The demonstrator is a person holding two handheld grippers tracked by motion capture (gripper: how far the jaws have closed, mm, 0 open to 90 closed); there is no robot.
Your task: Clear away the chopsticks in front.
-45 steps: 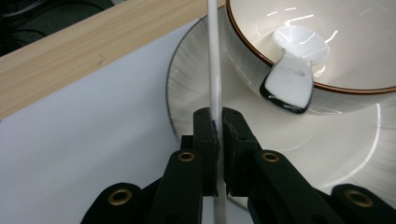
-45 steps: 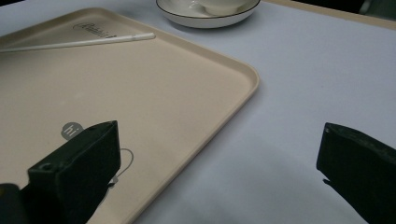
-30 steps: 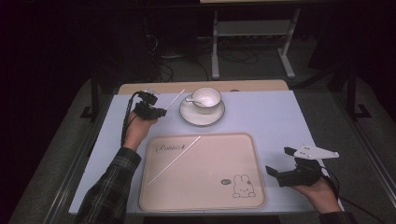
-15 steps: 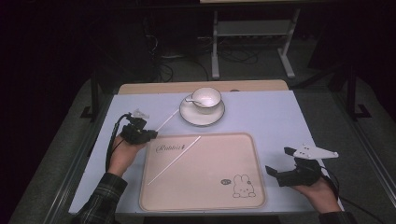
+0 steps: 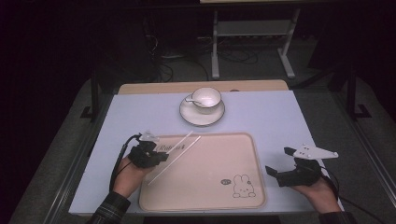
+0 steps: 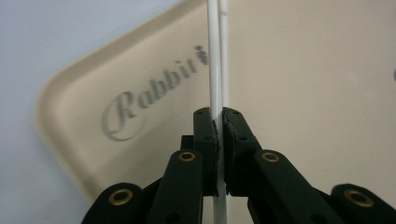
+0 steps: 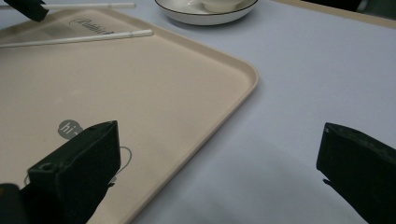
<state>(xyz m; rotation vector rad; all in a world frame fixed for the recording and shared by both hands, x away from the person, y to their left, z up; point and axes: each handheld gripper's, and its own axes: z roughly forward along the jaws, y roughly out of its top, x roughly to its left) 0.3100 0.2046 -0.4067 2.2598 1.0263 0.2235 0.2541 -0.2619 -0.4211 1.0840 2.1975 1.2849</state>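
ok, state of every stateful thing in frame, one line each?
left gripper: shut on a white stick
held white stick: gripped, above the tray
second white stick: lying on the tray
right gripper: open, holding nothing
tray: flat on the table
cup: upright on its saucer

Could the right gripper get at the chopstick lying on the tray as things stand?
Probably yes: the right gripper is open and holds nothing, and bare tray lies between it and the chopstick. The left gripper crowds its near end.

Right claw (image 7: 219,172) jaws wide apart over tray (image 7: 224,84) edge; white stick (image 7: 74,39), perhaps straw, on tray.
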